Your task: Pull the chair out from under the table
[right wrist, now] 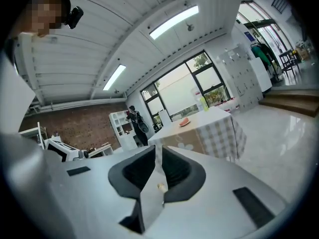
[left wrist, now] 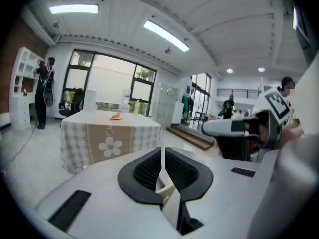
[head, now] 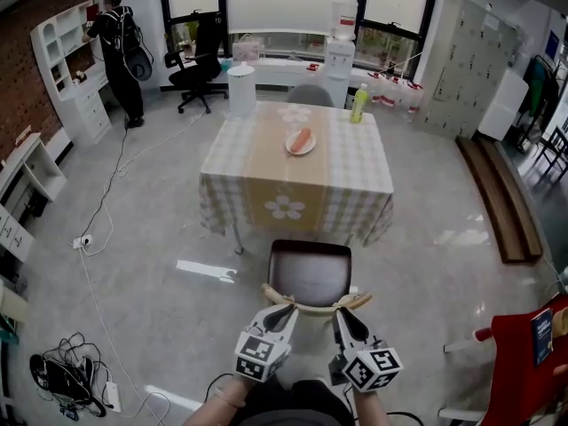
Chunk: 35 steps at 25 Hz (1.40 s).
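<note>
left gripper [head: 286,311] and right gripper [head: 342,316], fingers clenched on nothing, sit equally near just behind the chair's back rail [head: 315,308], which runs crosswise, desk [head: 232,153] beyond.

Two hand-held grippers [head: 286,309] [head: 341,314], one table [head: 266,162], one plate [head: 291,147], one bottle [head: 358,103].

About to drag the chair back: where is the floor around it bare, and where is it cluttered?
Bare floor lies right of the chair, up to the red chair, and left of it, out to the floor socket. Crowded: lower left, where a cable tangle and power strip lie.
</note>
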{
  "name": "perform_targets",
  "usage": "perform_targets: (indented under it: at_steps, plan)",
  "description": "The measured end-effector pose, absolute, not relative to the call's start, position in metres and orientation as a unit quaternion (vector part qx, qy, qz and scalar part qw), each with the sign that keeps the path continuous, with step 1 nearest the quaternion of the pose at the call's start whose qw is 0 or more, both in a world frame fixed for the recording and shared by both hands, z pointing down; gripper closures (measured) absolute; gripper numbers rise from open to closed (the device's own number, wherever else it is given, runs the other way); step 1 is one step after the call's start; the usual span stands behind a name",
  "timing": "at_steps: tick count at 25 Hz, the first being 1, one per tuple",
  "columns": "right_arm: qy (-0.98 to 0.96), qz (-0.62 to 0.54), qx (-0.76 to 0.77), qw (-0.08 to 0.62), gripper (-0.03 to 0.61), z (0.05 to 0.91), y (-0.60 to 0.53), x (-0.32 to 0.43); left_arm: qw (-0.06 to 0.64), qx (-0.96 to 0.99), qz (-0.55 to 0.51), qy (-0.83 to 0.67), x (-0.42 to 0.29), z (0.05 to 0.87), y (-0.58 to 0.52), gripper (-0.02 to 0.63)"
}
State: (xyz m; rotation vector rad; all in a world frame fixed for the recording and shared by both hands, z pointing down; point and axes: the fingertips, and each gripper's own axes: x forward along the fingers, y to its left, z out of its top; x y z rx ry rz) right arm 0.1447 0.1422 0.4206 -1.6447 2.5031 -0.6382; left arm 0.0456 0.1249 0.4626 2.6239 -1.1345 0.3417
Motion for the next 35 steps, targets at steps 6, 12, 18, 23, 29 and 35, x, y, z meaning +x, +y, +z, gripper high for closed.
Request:
perform_targets:
  at_steps: [6, 12, 18, 23, 29, 35]
  plan:
    - [0.822, -0.185, -0.538, 0.034, 0.552, 0.412, 0.166, 0.171, 0.141, 0.915, 0.074, -0.370, 0.084, 0.436, 0.137, 0.604]
    - [0.809, -0.132, -0.572, 0.015, 0.566, 0.406, 0.166, 0.183, 0.128, 0.920, 0.086, -0.361, 0.106, 0.446, 0.159, 0.604]
    - [0.824, -0.103, -0.558, -0.009, 0.568, 0.404, 0.176, 0.177, 0.117, 0.920, 0.086, -0.365, 0.114, 0.444, 0.170, 0.604]
    - [0.828, -0.102, -0.551, -0.007, 0.568, 0.401, 0.178, 0.179, 0.121, 0.917, 0.085, -0.370, 0.117, 0.443, 0.174, 0.604]
    - [0.830, -0.108, -0.547, -0.003, 0.568, 0.402, 0.181, 0.181, 0.124, 0.913, 0.090, -0.378, 0.115, 0.447, 0.178, 0.604]
    - [0.832, -0.108, -0.545, -0.006, 0.568, 0.404, 0.183, 0.177, 0.121, 0.915, 0.089, -0.376, 0.114, 0.446, 0.181, 0.604]
